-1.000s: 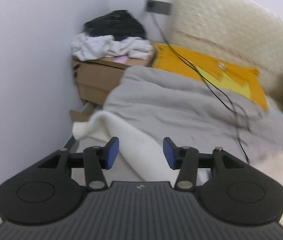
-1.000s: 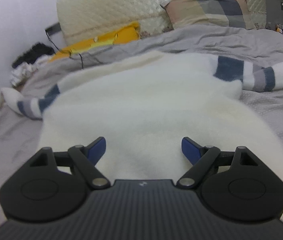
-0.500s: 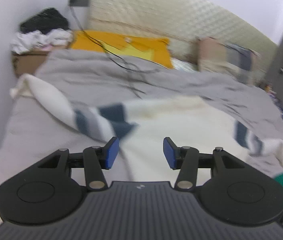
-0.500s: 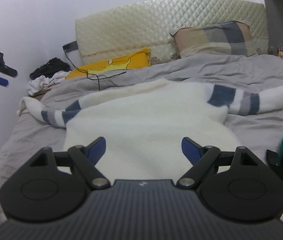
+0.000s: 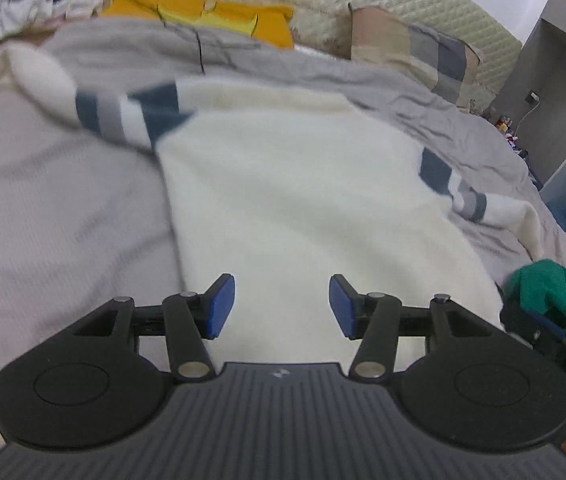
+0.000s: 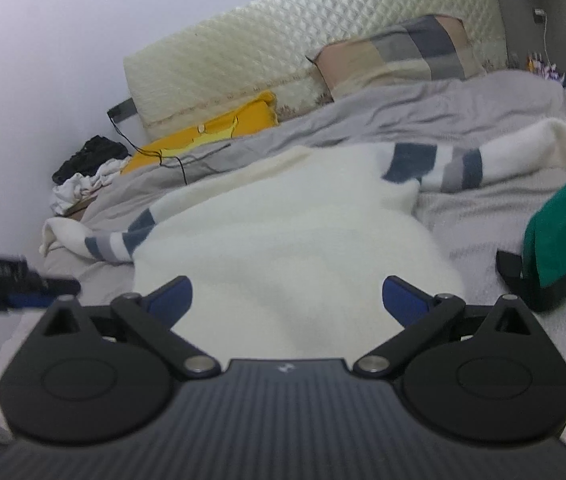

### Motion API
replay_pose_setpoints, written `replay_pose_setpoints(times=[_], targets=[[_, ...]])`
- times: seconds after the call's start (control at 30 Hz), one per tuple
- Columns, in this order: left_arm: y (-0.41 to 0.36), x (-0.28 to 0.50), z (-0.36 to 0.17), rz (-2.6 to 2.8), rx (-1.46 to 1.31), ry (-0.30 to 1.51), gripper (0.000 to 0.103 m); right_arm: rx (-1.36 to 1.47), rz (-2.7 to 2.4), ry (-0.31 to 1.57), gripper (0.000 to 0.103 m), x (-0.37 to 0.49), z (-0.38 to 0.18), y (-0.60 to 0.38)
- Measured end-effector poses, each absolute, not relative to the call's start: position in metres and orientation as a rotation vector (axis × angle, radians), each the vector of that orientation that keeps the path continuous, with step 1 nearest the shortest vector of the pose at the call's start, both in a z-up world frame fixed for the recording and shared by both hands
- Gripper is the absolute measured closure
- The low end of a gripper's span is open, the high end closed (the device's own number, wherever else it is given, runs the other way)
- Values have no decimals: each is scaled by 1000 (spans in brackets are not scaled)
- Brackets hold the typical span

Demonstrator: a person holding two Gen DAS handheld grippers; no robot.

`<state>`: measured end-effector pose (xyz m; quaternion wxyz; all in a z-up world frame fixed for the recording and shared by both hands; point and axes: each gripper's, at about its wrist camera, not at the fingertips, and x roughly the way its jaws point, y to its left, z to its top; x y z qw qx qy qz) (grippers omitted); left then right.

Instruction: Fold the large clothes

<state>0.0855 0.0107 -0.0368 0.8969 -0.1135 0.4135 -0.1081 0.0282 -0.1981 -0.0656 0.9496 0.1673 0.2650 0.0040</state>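
Left wrist view: the left claw [image 5: 282,306] hangs over the near hem of a cream sweater [image 5: 307,200], its blue pads partly apart and a little wider than a moment ago, with nothing between them. The sweater lies flat on the bed [image 5: 55,216], body toward the camera, both striped sleeves spread out sideways: the left sleeve [image 5: 123,112] runs toward the wall, the right sleeve [image 5: 463,196] toward the far edge. A green garment [image 5: 547,288] sits at the right edge, just beside the sweater's hem corner. A yellow pillow [image 5: 203,16] and a black cable [image 5: 199,48] lie well beyond, near the headboard.

Right wrist view: the right claw [image 6: 286,298] has just been opening and its pads now stand very wide, empty, above the same hem. The left claw [image 6: 23,284] shows at the left edge, blurred. The green garment [image 6: 563,232] and a black strap [image 6: 523,280] lie to the right, near the sweater but apart from it.

The step in hand looks like reaching in for a first fold. To do it well, each claw should take only the sweater's fabric at a clear corner or sleeve, pinching both layers together and not the grey sheet beneath. Folding the sleeves across the body first would likely keep the edges straight. The right claw should stay clear of the green garment and the strap so neither gets dragged along.
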Motion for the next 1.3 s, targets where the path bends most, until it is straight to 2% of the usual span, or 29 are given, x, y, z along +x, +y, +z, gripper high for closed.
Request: replay_pose_setpoints(times=[0.23,0.77,0.83,0.9,0.97,1.03,1.07,1.1,1.17,1.3], targets=[[18,80,-99,-198,-357,940,44,384,-12,610,0,30,-76,-204],[39,89,-168,-190,-629,1135,44,513,-28,688,0,40,-94,-217],[43,92,-175,-179,-682,1144,42,520,-27,693,0,40,-95,-217],[47,97,-188,-204,-783,1166,32,529,-15,699,0,41,-96,-217],[49,100,-192,-225,-832,1175,33,534,-8,708,0,43,-98,-216],[46,97,-187,-258,-807,1161,39,524,-15,721,0,45,-100,-215],[45,96,-185,-278,-795,1158,52,520,-19,726,0,46,-101,-214],[42,95,-181,-289,-768,1159,69,520,-21,732,0,47,-102,-214],[43,92,-174,-304,-750,1151,91,520,-11,743,0,47,-103,-213],[56,82,-140,-357,-717,1083,95,508,13,729,0,44,-101,-208]])
